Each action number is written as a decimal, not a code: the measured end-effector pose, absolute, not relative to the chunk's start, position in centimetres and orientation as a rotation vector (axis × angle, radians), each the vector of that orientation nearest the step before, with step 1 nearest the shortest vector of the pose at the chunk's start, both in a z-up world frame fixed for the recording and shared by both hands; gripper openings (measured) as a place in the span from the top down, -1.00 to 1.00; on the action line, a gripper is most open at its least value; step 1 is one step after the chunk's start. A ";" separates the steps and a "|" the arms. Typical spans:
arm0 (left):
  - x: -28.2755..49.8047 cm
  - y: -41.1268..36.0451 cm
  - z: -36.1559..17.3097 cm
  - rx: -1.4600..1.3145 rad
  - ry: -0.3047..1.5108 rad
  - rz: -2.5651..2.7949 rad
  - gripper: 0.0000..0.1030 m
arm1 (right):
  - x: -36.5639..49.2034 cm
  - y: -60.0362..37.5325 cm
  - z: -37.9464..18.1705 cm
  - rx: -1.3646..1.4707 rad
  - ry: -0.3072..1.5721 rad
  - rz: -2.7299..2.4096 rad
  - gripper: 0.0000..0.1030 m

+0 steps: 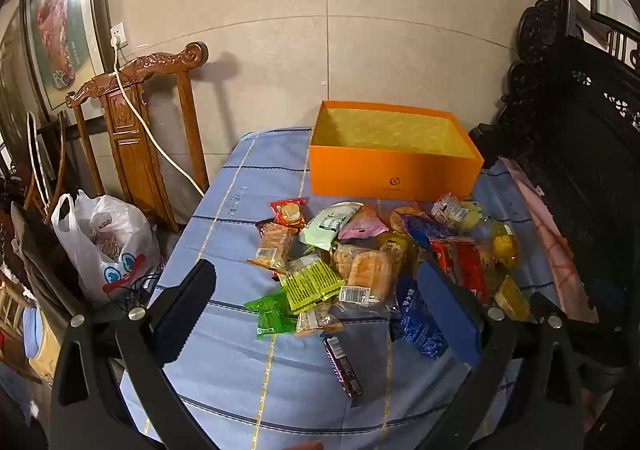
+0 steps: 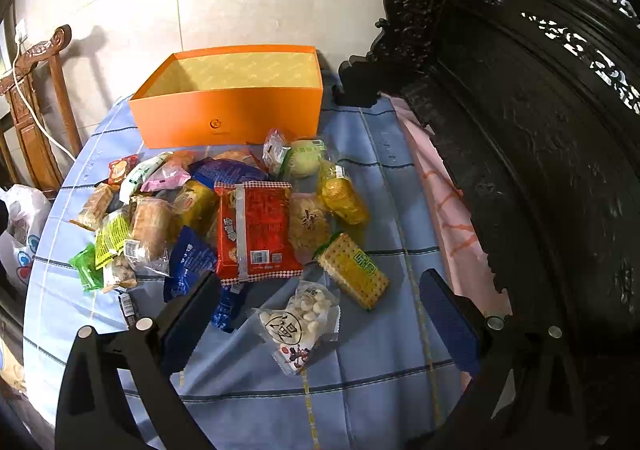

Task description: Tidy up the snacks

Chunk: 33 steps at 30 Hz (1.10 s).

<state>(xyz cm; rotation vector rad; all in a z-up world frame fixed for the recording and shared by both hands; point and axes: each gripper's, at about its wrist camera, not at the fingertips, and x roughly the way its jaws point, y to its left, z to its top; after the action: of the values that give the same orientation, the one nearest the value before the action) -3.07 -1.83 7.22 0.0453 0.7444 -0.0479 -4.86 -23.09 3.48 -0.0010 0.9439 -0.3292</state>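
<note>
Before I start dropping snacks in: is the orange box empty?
Apparently empty: the orange box is lidless, only bare yellow lining shows, its floor hidden. Every snack lies on the blue tablecloth.

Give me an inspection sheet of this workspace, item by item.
Surface: table under a blue striped cloth.
Job's things: open orange box at the far side, no snacks visible inside; snack pile loose in front of it.
Clutter: white plastic bag beside the table.
Grippers: left hand-held gripper and right hand-held gripper both open, holding nothing, above the near edge.
Cables: white cable from a wall socket over the wooden chair.
Surroundings: tiled wall, dark carved furniture on the right.
</note>
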 end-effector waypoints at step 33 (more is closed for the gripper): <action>-2.9 -3.5 6.8 0.082 0.768 -0.115 -0.92 | -5.7 -24.1 3.8 0.007 0.935 -0.393 -0.93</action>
<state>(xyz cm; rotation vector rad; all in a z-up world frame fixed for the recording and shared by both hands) -2.85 -3.51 6.82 0.0819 0.7677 -0.1146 -5.74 -24.08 3.80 0.0069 0.9354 -0.3929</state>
